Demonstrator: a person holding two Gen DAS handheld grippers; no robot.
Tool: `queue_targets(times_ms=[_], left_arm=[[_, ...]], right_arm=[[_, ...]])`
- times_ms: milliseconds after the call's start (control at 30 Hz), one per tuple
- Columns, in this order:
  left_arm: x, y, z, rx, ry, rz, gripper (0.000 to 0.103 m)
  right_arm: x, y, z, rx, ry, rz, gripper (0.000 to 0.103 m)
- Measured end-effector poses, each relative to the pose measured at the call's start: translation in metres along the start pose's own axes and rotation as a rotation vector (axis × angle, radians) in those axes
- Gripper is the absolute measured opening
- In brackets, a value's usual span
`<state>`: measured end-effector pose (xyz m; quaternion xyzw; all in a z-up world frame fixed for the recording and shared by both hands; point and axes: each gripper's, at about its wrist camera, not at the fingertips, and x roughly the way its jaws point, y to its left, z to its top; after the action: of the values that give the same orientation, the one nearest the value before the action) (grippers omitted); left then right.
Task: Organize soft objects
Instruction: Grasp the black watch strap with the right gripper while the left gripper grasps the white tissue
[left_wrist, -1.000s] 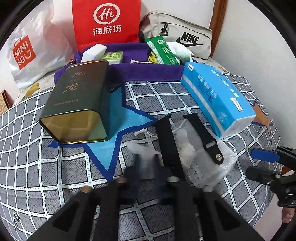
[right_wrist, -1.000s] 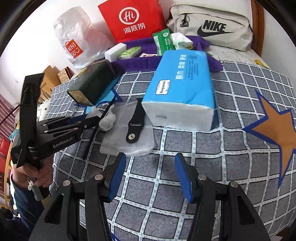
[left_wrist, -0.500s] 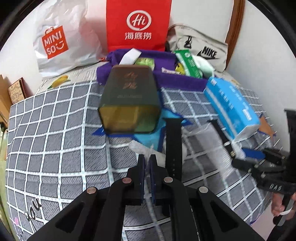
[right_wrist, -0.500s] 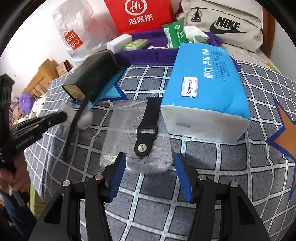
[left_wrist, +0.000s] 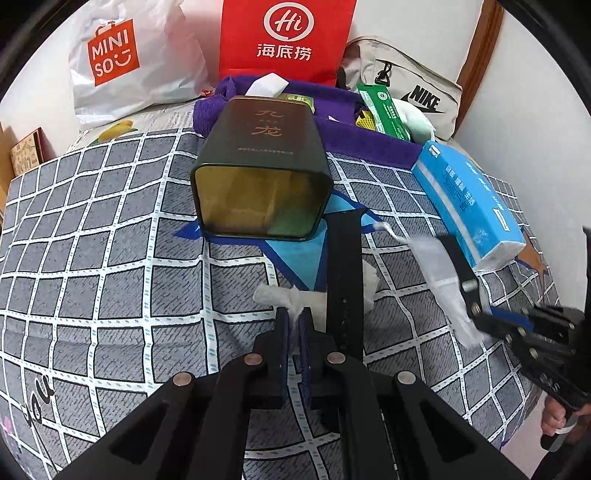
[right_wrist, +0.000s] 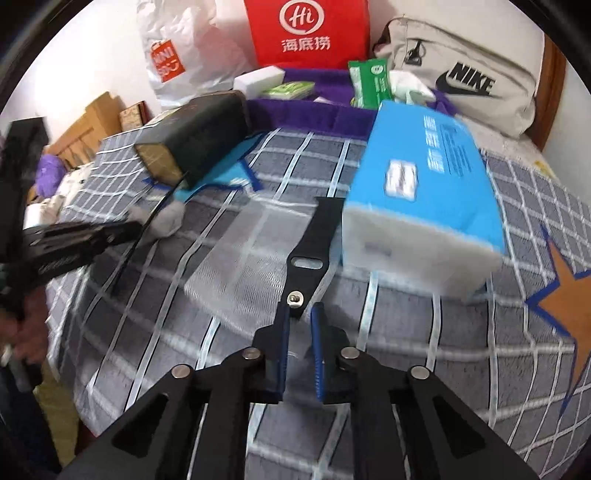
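A white mesh bag (right_wrist: 240, 266) lies on the grey checked bedspread (left_wrist: 110, 258). My left gripper (left_wrist: 293, 314) is shut on a bunched white corner of the bag (left_wrist: 295, 297). A long black watch strap (left_wrist: 343, 273) runs just right of its fingers. My right gripper (right_wrist: 298, 314) has its jaws closing on the studded tip of a short black strap (right_wrist: 308, 254) that rests on the mesh. In the left wrist view the right gripper (left_wrist: 480, 318) pinches that short strap (left_wrist: 458, 266) and some mesh. The right wrist view shows the left gripper (right_wrist: 129, 229) at the far left.
A dark green tin (left_wrist: 258, 177) lies on its side behind the bag, and a blue tissue pack (left_wrist: 469, 199) sits to its right. Further back are a purple cloth tray (left_wrist: 332, 129) of small packets, a red paper bag (left_wrist: 284, 37), a Miniso bag (left_wrist: 122, 62) and a Nike bag (right_wrist: 469, 74).
The right gripper has come forward to the short strap and its wide jaws have closed around the strap's tip. The left gripper has shifted left, still pinching the bag corner.
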<state>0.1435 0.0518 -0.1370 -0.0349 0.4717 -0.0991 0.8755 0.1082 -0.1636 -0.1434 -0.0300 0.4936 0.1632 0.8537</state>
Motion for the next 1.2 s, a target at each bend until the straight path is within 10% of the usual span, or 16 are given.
queue_targets(times_ms=[900,1200], left_arm=[[0.003,-0.002,0.001,0.006,0.010,0.008,0.006],[0.002,-0.001,0.001,0.009,0.009,0.008,0.006]], right_arm=[[0.013,0.011,0.027,0.031,-0.022,-0.068,0.046],[0.018,0.010,0.024,-0.011,-0.058,-0.082,0.024]])
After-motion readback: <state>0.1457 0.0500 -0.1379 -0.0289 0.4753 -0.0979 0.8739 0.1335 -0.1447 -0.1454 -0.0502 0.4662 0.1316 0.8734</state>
